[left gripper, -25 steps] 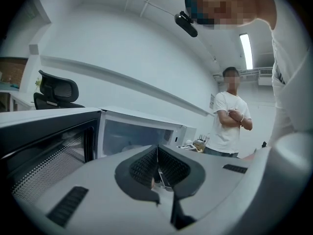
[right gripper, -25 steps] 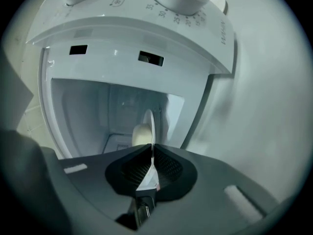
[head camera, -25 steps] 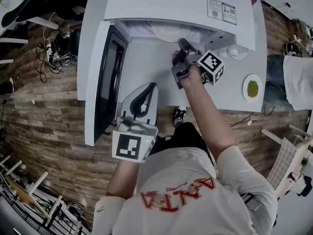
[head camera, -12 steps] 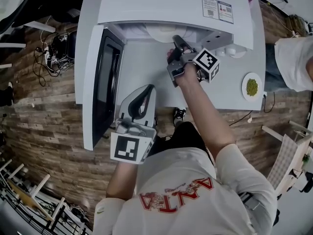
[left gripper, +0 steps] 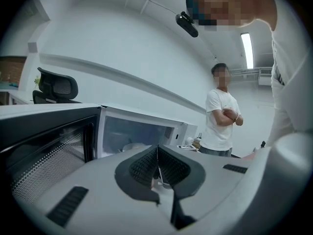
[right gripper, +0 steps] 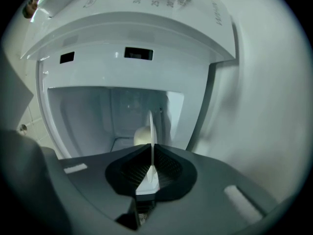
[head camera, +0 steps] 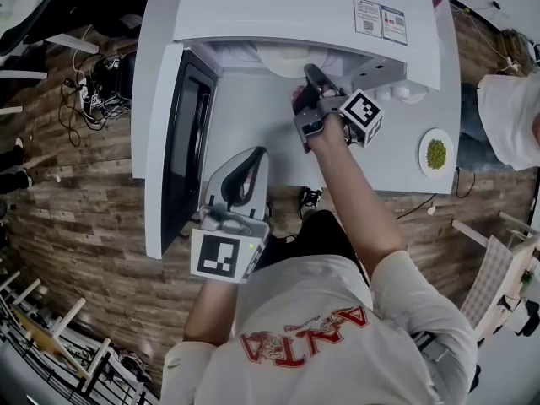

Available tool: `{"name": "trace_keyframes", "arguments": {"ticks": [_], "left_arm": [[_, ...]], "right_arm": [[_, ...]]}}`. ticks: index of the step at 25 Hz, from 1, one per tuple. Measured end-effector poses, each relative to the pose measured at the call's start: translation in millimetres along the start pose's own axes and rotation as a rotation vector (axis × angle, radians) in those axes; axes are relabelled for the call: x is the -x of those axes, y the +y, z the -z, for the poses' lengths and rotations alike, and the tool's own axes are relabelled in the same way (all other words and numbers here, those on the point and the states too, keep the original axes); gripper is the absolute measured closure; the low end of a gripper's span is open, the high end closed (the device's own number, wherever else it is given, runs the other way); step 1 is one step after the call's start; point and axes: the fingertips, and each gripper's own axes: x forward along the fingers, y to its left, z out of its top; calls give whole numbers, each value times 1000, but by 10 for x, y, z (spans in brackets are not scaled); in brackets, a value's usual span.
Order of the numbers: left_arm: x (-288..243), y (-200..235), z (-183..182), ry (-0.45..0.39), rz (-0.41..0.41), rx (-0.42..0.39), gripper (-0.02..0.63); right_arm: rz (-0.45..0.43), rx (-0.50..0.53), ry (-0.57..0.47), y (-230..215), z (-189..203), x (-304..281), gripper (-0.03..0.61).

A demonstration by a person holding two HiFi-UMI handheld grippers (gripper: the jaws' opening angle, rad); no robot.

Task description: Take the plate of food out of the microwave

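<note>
The white microwave (head camera: 278,7) stands open on the white table (head camera: 253,116), its dark door (head camera: 181,133) swung out to the left. A white plate (head camera: 291,57) with a pale lump of food (right gripper: 143,136) on it sits in the cavity. My right gripper (head camera: 310,72) reaches into the opening. Its jaws have just been closing, and they are shut on the plate's rim (right gripper: 151,131), which shows edge-on between them in the right gripper view. My left gripper (head camera: 257,152) hangs back at the table's near edge, shut with nothing in it (left gripper: 157,165).
A small plate of green food (head camera: 436,152) lies on the table to the right of the microwave. A person in a white shirt (left gripper: 220,116) stands beyond the table's right end. Cables and chairs sit on the wooden floor at the left.
My right gripper stays at the microwave opening with only a slight roll. The left gripper has not moved. The bystander at the right edge has shifted.
</note>
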Motion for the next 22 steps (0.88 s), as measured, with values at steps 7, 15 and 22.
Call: {"name": "trace_keyframes", "arguments": {"ticks": [7, 15, 22], "left_arm": [[26, -11, -27, -4, -1, -8, 601], [99, -68, -122, -20, 0, -19, 601], [163, -189, -201, -34, 13, -29, 601]], "right_arm": [[-41, -9, 7, 72, 21, 116, 560], [-71, -11, 45, 206, 137, 446, 560], [-70, 2, 90, 229, 228, 972, 560]]}}
